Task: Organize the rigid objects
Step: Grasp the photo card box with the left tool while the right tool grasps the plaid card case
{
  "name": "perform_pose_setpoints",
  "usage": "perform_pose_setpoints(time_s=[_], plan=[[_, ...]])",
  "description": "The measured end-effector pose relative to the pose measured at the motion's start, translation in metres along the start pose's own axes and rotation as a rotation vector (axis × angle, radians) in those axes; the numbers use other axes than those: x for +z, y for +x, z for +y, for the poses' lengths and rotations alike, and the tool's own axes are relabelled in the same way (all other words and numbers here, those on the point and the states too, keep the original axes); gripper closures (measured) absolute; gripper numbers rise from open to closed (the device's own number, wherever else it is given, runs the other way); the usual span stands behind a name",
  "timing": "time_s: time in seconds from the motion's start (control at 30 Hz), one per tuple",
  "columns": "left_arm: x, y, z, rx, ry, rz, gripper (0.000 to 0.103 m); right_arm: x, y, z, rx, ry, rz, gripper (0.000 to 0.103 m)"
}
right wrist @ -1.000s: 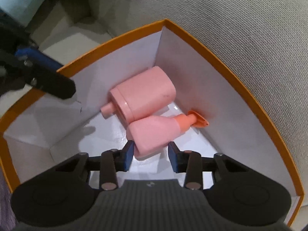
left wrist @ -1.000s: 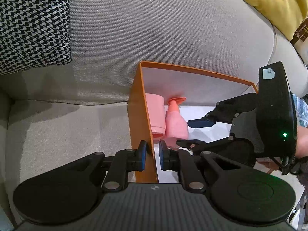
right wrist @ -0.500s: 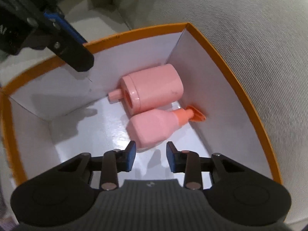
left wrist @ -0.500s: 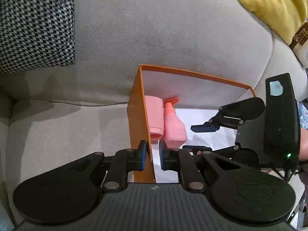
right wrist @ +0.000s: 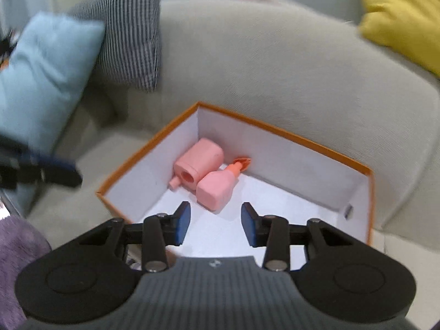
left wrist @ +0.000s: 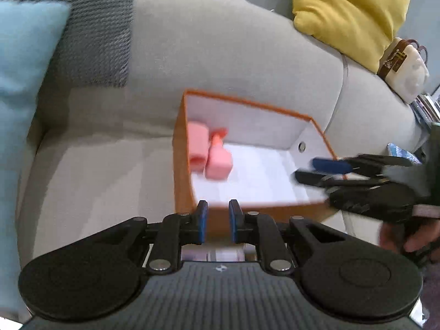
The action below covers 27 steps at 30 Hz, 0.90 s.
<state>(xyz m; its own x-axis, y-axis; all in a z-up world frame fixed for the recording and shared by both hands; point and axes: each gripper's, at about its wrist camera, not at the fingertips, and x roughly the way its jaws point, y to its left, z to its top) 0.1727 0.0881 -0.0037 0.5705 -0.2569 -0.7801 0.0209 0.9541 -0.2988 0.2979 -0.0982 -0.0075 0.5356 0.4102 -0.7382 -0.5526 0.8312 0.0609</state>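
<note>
An orange box [left wrist: 181, 165] with a white inside stands on the grey sofa seat. Two pink items lie side by side in its far left corner: a squat bottle [right wrist: 199, 162] and a pump bottle [right wrist: 217, 189] with an orange nozzle. My right gripper [right wrist: 216, 224] hovers above the box's near side, its jaws opening with nothing between them. It also shows at the box's right edge [left wrist: 305, 170]. My left gripper [left wrist: 217, 221] hangs just in front of the box's near wall, shut and holding nothing. It appears blurred at the left in the right wrist view [right wrist: 68, 174].
A light blue cushion [right wrist: 46, 77] and a black-and-white patterned cushion [right wrist: 132, 41] lean at the sofa's left. A yellow cushion [left wrist: 349, 13] and a white-and-brown handbag [left wrist: 404, 68] sit at the right. Purple cloth [right wrist: 16, 250] lies at the lower left.
Both grippers have drawn back and up from the box, which now looks smaller. The left one has come off the box's left wall. The right jaws stand wider.
</note>
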Motion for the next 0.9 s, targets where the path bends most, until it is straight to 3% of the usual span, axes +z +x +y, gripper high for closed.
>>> perform_pose_setpoints(time_s=[0.2,0.33,0.47,0.63,0.8,0.9], plan=[[-0.054,-0.001,0.015,-0.005,-0.124,0.018,0.086,-0.052,-0.041,0.022,-0.012,0.136,-0.046,0.059],[-0.08,0.016,0.021,0.039,-0.132,0.044,0.086,-0.089,-0.034,0.045,0.033,0.247,0.016,0.06],[-0.096,0.035,0.029,0.075,-0.151,0.054,0.071,-0.12,-0.005,0.068,0.049,0.305,0.132,0.06],[-0.102,0.052,0.041,0.114,-0.173,0.069,0.055,-0.129,0.024,0.081,0.065,0.297,0.221,0.06],[-0.1,0.073,0.056,0.08,-0.251,0.117,0.051,-0.129,0.043,0.077,0.062,0.352,0.283,0.06],[-0.101,0.08,0.065,0.048,-0.303,0.136,0.043,-0.129,0.053,0.071,0.057,0.385,0.309,0.059]])
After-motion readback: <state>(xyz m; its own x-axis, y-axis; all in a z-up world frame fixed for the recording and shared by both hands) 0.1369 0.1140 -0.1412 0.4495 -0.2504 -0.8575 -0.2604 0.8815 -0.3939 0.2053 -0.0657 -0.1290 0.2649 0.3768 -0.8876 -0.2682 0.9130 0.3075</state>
